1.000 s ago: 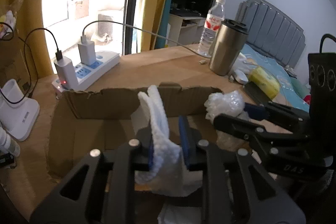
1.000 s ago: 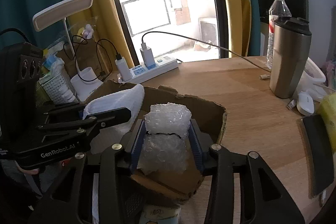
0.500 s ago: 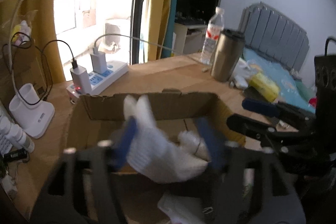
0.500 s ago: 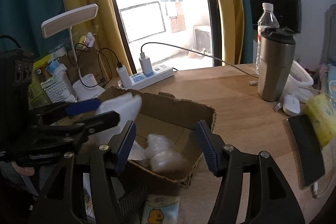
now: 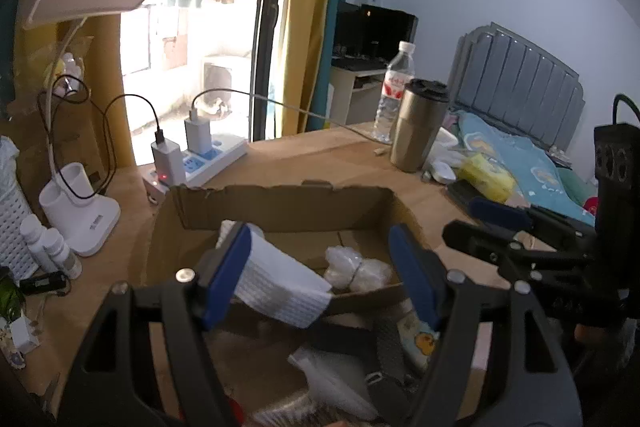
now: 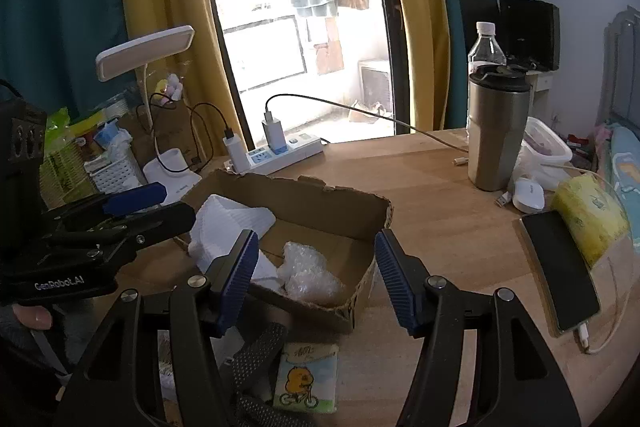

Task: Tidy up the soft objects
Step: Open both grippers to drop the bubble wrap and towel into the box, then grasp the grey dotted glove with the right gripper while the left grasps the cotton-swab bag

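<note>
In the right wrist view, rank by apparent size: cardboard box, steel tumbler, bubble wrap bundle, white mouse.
1. cardboard box
2. steel tumbler
3. bubble wrap bundle
4. white mouse
Apparent size only; fisheye distortion and nearness affect it.

Boxes we count: one cardboard box (image 6: pixel 340 211)
Soft things inside: two, white cloth (image 6: pixel 228 227) and bubble wrap (image 6: pixel 310 273)
Chargers: two
Tissue packs: one (image 6: pixel 306 379)
Drink containers: two

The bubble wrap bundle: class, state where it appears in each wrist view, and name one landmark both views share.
Left wrist: bubble wrap bundle lies inside the cardboard box, centre-right, between the open fingers.
Right wrist: bubble wrap bundle lies in the cardboard box, lower centre.
Shared landmark: steel tumbler.
</note>
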A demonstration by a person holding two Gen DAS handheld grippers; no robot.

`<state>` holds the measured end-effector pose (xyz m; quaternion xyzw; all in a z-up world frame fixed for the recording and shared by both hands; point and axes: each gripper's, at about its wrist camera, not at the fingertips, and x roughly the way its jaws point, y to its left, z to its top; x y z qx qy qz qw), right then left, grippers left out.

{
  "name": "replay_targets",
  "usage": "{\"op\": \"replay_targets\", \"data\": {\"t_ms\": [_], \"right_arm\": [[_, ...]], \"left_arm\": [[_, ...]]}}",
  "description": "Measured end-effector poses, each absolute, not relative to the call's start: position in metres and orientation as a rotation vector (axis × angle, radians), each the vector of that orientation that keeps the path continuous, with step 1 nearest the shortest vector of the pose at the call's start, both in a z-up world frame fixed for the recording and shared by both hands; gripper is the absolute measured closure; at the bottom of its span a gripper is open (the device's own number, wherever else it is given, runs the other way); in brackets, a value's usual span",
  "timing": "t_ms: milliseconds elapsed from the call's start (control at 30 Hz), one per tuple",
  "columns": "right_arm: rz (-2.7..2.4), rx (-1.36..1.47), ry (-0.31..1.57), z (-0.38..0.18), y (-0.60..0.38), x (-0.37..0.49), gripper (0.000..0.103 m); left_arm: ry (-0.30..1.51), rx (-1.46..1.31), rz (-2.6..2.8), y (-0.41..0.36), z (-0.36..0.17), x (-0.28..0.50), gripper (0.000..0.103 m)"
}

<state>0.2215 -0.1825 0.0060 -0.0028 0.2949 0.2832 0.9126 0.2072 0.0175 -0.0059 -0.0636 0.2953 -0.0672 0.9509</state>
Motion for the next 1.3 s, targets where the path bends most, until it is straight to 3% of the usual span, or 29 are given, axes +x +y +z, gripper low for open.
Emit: {"op": "replay_targets", "data": {"t_ms": [533, 1300], "right_arm": [[0.588, -0.018, 0.602, 0.005, -0.187, 0.185, 0.038], [0.605, -0.047, 0.652, -0.026, -0.19, 0.135, 0.038]], "left_arm": [[0.569, -0.141, -0.134, 0.014, -0.003, 0.161, 0.029], [0.628, -0.192, -0.112, 0.007, -0.045, 0.106, 0.029]]}}
